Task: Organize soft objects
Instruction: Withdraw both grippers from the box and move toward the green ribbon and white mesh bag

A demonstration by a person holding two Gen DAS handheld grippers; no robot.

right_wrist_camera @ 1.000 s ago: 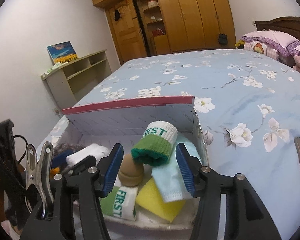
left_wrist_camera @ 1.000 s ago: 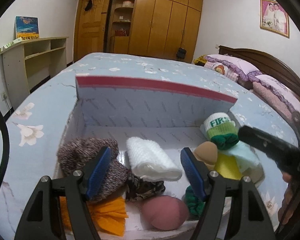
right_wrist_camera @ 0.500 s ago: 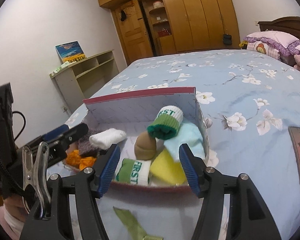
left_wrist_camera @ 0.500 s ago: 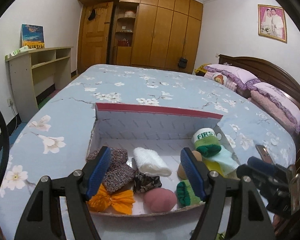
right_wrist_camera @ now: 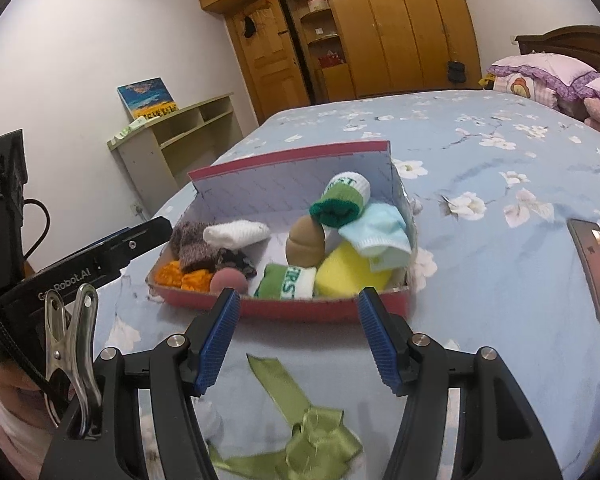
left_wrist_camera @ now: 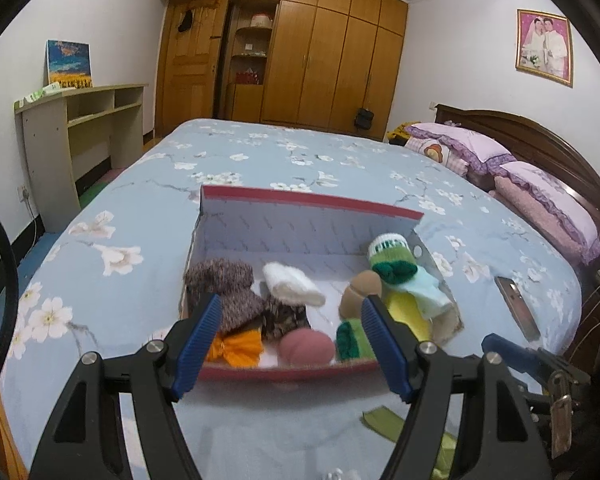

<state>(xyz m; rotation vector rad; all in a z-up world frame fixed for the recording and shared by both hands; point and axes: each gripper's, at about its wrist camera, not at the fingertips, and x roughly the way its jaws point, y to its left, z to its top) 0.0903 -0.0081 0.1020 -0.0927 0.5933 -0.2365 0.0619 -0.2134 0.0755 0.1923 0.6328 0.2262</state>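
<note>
A red cardboard box [left_wrist_camera: 308, 232] [right_wrist_camera: 292, 188] lies on the flowered bedspread, filled with soft items. Among them are grey-brown knit socks [left_wrist_camera: 224, 280], a white rolled sock [left_wrist_camera: 292, 288], an orange bow [left_wrist_camera: 240, 346], a pink puff [left_wrist_camera: 306, 346], green-and-white socks [right_wrist_camera: 340, 196], a tan sponge [right_wrist_camera: 304, 240], a yellow sponge [right_wrist_camera: 348, 272] and a pale blue sock [right_wrist_camera: 380, 232]. My left gripper [left_wrist_camera: 290, 302] hovers open just short of the box's near wall, holding nothing. My right gripper [right_wrist_camera: 299, 296] is open and empty too, above a green ribbon bow [right_wrist_camera: 308, 432] lying before the box.
A phone [right_wrist_camera: 594, 268] lies on the bed right of the box. Purple and pink pillows [left_wrist_camera: 548, 200] sit at the headboard, far right. A shelf unit [left_wrist_camera: 80, 136] stands by the left wall, and wardrobes [left_wrist_camera: 320, 60] fill the far wall. The bed's near edge is close below the grippers.
Both grippers have drawn back from over the box, so it now lies farther ahead. The left one also rose. The green ribbon has come into view below them.
</note>
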